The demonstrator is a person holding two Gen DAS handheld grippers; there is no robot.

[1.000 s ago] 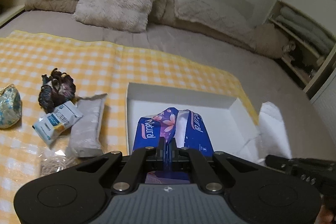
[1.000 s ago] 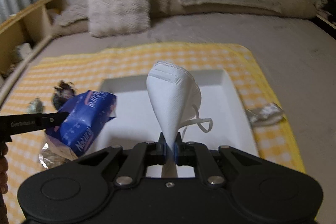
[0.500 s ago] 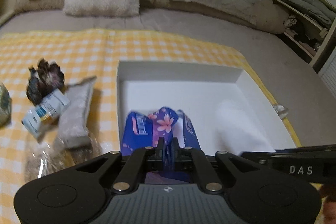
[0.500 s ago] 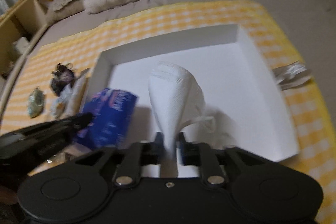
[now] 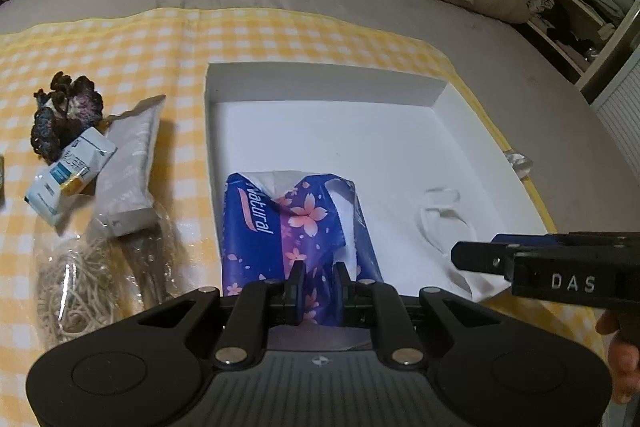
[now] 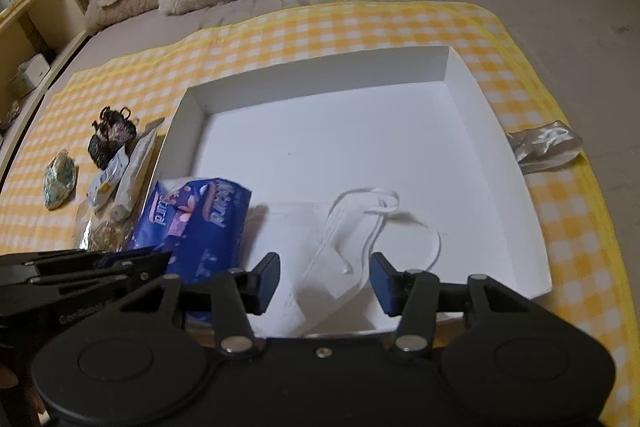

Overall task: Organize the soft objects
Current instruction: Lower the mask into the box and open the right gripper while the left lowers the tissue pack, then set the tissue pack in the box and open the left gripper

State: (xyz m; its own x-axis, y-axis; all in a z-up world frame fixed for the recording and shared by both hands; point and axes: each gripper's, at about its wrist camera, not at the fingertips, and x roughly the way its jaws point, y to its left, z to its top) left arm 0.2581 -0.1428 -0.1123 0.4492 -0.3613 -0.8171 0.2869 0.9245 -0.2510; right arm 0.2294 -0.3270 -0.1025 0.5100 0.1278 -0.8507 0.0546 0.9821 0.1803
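White face mask (image 6: pixel 320 247) – flat in white tray (image 6: pixel 496 131), between right gripper (image 6: pixel 325 281) jaws, untouched, opening. Tissue pack (image 5: pixel 294 227) – plastic fold between left gripper (image 5: pixel 319 283) jaws, narrowly parted, opening.

From my right gripper (image 6: pixel 324 279) I see its jaws opening, apart from the folded white face mask (image 6: pixel 320 247) lying flat between them in the shallow white cardboard tray (image 6: pixel 320 83). Beside the mask lies the blue floral tissue pack (image 6: pixel 200 223), where my left gripper (image 6: pixel 120 263) reaches in. The tray rests on a yellow checked cloth (image 6: pixel 280 31).
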